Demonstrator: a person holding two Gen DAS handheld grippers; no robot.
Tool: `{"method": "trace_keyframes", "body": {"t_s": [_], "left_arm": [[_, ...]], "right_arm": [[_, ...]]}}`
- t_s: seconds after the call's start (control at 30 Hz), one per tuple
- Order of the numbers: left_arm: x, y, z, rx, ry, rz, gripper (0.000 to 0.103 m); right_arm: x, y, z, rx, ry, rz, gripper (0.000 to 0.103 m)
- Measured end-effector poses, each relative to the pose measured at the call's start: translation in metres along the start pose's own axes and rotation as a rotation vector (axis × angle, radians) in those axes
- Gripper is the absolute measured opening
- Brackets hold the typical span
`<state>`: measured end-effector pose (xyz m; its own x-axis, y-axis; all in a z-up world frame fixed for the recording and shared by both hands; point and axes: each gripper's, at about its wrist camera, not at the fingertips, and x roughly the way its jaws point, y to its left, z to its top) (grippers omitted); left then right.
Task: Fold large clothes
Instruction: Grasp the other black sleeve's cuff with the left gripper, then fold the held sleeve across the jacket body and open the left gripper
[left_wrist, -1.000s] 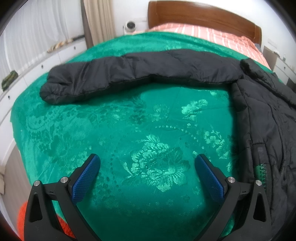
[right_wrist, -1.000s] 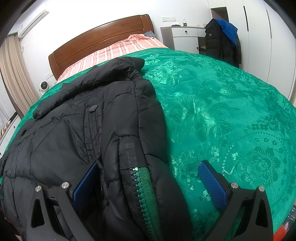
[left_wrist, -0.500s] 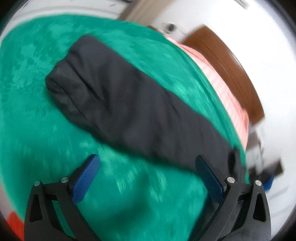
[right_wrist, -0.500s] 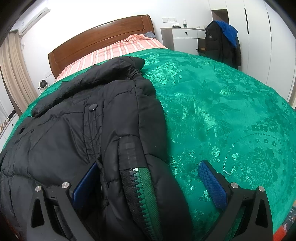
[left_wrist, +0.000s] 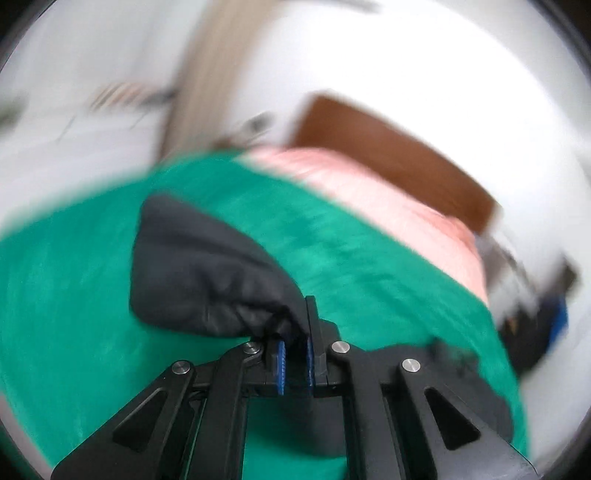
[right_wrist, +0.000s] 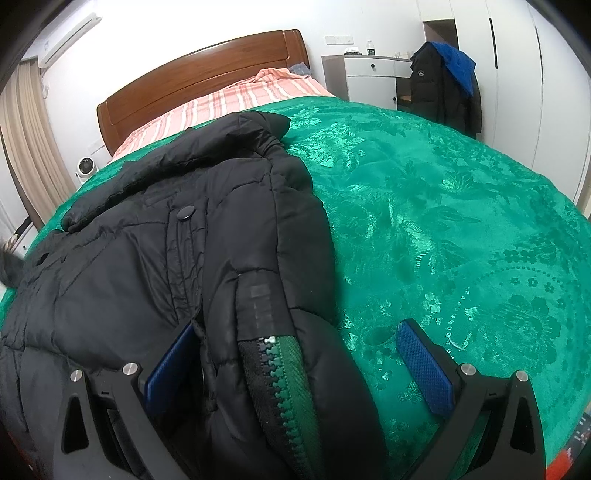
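Two grippers in play, and they're doing very different things. Your left gripper (left_wrist: 295, 356) has its blue pads pulled in close together with a bunched fold of the black puffer jacket's sleeve (left_wrist: 207, 280) pinched between them, so it's clamped on fabric. That view is badly motion-blurred, but you can make out the sleeve end hanging off the pads, over the green floral bedspread (left_wrist: 74, 295), with the pink striped sheet (left_wrist: 388, 218) and brown wooden headboard (left_wrist: 399, 162) behind it.

Your right gripper (right_wrist: 299, 363) is spread wide. Its left pad is tucked against the jacket's padded front and the right pad sits out over bare bedspread (right_wrist: 461, 229), not squeezing anything. Between the two pads lies the jacket's front edge with the chunky green zipper (right_wrist: 275, 380) showing.

The black puffer jacket (right_wrist: 147, 266) itself is spread on the left part of the bed in the right wrist view, collar toward the headboard (right_wrist: 199, 77), a round black snap button (right_wrist: 184, 213) on its chest.

Background stuff: a white nightstand (right_wrist: 369, 79) by the wall, another dark coat with a blue hood (right_wrist: 443, 85) hanging beside it, and a small white fan (right_wrist: 85, 168) near the beige curtain (right_wrist: 29, 147).
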<state>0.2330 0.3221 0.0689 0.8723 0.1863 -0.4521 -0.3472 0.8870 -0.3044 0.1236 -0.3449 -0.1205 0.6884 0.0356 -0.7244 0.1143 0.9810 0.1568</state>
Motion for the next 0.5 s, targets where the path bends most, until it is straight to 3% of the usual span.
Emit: {"method": "trace_keyframes", "body": {"t_s": [0.07,0.13,0.23,0.27,0.3,0.37,0.5], "left_arm": [[-0.008,-0.073,0.020,0.152,-0.047,-0.078,0.007],[-0.011,-0.169,0.025,0.307,-0.064,-0.207,0.007],[0.004,-0.280,-0.010,0.479,-0.028,-0.327,0.010],[0.012,-0.305,-0.026,0.522,0.003,-0.350,0.023],[0.025,-0.334,-0.051,0.578,0.066,-0.382,0.058],[0.050,-0.381,-0.114,0.697,0.193,-0.384,0.102],[0.055,-0.398,-0.225,0.893,0.327,-0.395,0.099]], "right_arm": [[0.000,-0.001,0.001,0.001,0.003,0.004,0.103],[0.000,-0.001,0.001,0.002,0.006,0.005,0.103],[0.001,-0.002,0.001,0.001,0.007,0.006,0.103],[0.001,-0.001,0.001,0.001,0.006,0.006,0.103],[0.001,-0.001,0.001,0.002,0.006,0.007,0.103],[0.001,-0.001,0.002,0.001,0.005,0.008,0.103],[0.000,-0.002,0.002,0.002,0.004,0.015,0.103]]}}
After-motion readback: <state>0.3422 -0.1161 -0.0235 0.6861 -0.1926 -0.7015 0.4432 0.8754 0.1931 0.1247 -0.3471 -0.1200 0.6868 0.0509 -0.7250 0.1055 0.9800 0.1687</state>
